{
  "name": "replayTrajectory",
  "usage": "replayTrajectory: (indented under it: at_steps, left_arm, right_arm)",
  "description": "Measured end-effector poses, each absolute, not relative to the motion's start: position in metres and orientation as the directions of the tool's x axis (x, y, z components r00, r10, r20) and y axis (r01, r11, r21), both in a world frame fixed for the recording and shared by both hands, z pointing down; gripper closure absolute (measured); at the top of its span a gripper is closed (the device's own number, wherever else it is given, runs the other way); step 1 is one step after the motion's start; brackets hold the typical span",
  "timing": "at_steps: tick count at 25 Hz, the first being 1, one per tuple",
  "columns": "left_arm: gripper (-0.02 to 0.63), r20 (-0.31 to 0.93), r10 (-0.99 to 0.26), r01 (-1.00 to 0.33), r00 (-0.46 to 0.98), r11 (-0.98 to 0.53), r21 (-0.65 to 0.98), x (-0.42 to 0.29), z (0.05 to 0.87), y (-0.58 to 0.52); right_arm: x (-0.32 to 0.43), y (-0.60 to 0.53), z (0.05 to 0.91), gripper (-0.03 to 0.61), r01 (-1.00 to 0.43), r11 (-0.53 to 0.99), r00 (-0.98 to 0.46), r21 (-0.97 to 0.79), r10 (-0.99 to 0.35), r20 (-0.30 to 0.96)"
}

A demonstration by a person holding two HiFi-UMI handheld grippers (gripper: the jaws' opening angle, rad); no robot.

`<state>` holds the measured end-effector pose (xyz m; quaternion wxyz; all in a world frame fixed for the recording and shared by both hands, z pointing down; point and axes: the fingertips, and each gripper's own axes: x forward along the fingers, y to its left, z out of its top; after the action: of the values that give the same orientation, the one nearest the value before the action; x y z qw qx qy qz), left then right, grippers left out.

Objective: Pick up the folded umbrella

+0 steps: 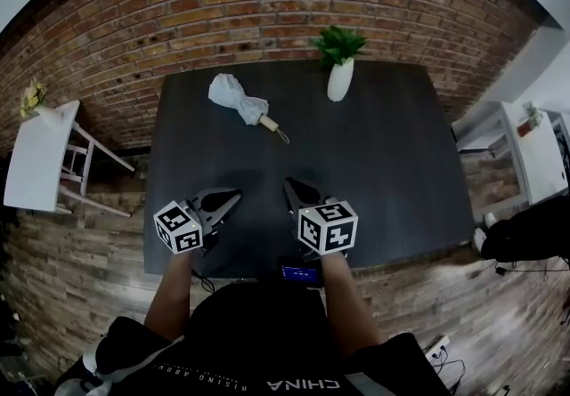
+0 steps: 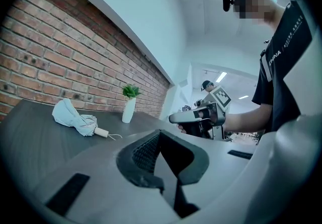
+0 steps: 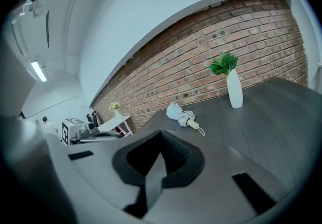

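Observation:
The folded umbrella (image 1: 239, 100), pale grey with a light wooden handle and a cord loop, lies on the far left part of the dark table (image 1: 392, 172). It also shows in the left gripper view as the umbrella (image 2: 74, 117) and in the right gripper view as the umbrella (image 3: 182, 115). My left gripper (image 1: 233, 197) and right gripper (image 1: 289, 185) hover side by side over the table's near edge, well short of the umbrella. The left gripper (image 2: 158, 140) is shut with nothing in it. The right gripper (image 3: 161, 140) has its jaws together, also holding nothing.
A white vase with a green plant (image 1: 339, 74) stands at the table's far edge, right of the umbrella. A white side table (image 1: 36, 158) with flowers stands to the left. White shelving (image 1: 534, 149) is at the right. A brick wall runs behind.

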<state>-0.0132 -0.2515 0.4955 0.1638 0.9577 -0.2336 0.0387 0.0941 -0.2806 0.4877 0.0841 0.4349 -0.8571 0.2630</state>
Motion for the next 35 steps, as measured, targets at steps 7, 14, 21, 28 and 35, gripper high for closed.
replayTrajectory:
  at_steps: [7,14,21,28,35]
  left_arm:
    - [0.611,0.151,-0.442,-0.467,0.884,-0.833,0.299,-0.013,0.497,-0.252]
    - [0.611,0.172,-0.443,-0.475,0.880,-0.832,0.288,-0.008,0.499,-0.252]
    - [0.611,0.239,-0.447,-0.494,0.862,-0.847,0.196,0.001,0.488,-0.268]
    - [0.611,0.353,-0.432,-0.468,0.830,-0.884,0.017,0.004,0.455,-0.318]
    - [0.611,0.531,-0.364,-0.357,0.765,-0.926,-0.120,-0.005,0.470,-0.384]
  right_arm:
    - [0.098,-0.281,0.487,0.569,-0.789,0.483,-0.608,-0.380,-0.703,0.370]
    - [0.104,-0.279,0.488,0.569,-0.780,0.496,-0.621,-0.382,-0.691,0.370]
    - [0.116,-0.282,0.483,0.569,-0.746,0.558,-0.665,-0.363,-0.649,0.368]
    - [0.111,-0.309,0.467,0.569,-0.689,0.681,-0.715,-0.248,-0.585,0.381]
    - [0.095,-0.361,0.457,0.569,-0.663,0.720,-0.726,-0.204,-0.551,0.412]
